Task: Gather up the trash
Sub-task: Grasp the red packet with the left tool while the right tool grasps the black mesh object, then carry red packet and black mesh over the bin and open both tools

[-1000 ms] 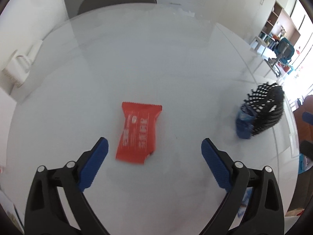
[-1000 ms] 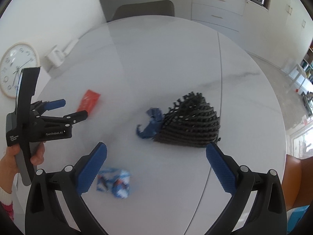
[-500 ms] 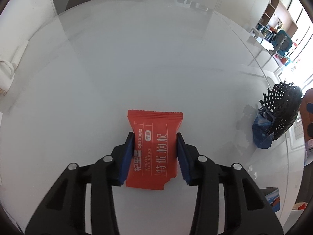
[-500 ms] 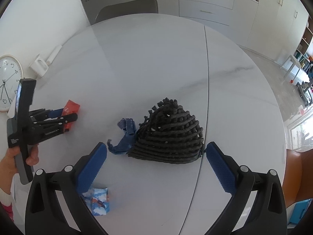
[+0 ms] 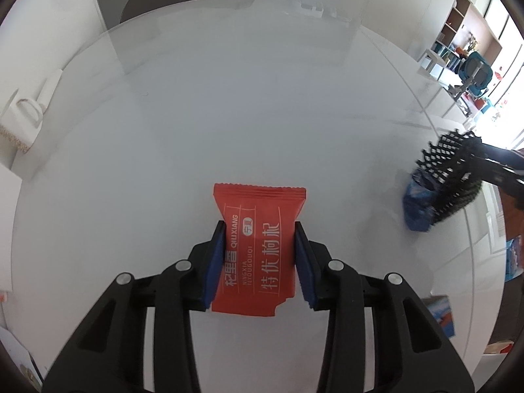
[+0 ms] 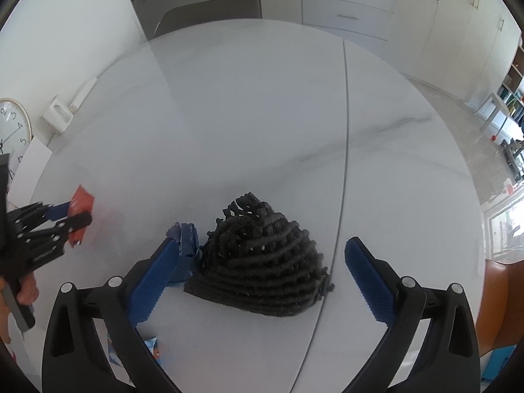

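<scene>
My left gripper (image 5: 260,229) is shut on a red snack wrapper (image 5: 258,252), held between the blue pads just above the white table (image 5: 229,114). It also shows in the right wrist view (image 6: 80,209) at the far left. My right gripper (image 6: 262,262) is open and straddles a black woven basket (image 6: 265,271) lying on its side. A crumpled blue wrapper (image 6: 186,239) touches the basket's left edge by my left finger. The basket (image 5: 455,177) and blue wrapper (image 5: 417,196) also show at the right of the left wrist view.
A small blue-and-white wrapper (image 6: 152,348) lies under my right gripper's left finger. A grey chair (image 6: 209,13) stands at the table's far side. A clock (image 6: 13,131) leans at the left. White cabinets (image 6: 360,3) line the back.
My left gripper closed on the red wrapper and lifted it slightly. My right gripper moved forward until its open fingers straddle the basket.
</scene>
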`<state>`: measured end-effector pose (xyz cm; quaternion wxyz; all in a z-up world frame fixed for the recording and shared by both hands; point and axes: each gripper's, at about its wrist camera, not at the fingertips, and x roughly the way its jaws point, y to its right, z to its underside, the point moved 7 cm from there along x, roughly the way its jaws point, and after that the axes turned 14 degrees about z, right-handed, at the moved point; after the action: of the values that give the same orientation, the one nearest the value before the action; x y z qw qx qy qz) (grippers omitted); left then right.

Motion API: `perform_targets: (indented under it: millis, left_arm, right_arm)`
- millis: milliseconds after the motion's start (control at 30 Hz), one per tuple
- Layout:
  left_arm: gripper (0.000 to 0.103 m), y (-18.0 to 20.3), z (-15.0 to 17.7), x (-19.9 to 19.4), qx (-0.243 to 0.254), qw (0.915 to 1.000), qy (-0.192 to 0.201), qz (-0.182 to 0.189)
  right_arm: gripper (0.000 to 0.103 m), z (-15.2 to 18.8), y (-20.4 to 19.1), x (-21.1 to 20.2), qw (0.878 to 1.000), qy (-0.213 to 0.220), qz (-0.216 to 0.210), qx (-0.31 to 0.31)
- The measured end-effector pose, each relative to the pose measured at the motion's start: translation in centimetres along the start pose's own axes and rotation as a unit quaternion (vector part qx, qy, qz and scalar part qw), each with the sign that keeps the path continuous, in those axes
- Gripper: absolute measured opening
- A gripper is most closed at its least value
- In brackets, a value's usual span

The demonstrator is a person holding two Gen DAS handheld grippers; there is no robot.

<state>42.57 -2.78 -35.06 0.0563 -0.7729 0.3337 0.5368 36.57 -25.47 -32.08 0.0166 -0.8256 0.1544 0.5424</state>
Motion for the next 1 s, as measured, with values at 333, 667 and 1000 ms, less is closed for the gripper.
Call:
perform_targets:
  millis: [333,667,1000]
  left_arm:
    - [0.039,2.1,2.7,-4.0,0.002,1.0000,0.007,0.004]
    - [0.039,5.1,5.2,-7.6,0.007,0.9998,0.012,0.012]
    - [0.039,11.7,11.2,-11.4,0.031,0.9989,0.004,0.035]
  right_arm:
    - [0.037,1.5,0.4,-2.0,1.000,-0.002,-0.020,0.004]
    - [0.037,4.3,1.2,-8.1,1.000,0.027,-0.012,0.000]
    - [0.037,13.9,0.7,-14.5,0.999,0.019,-0.030,-0.029]
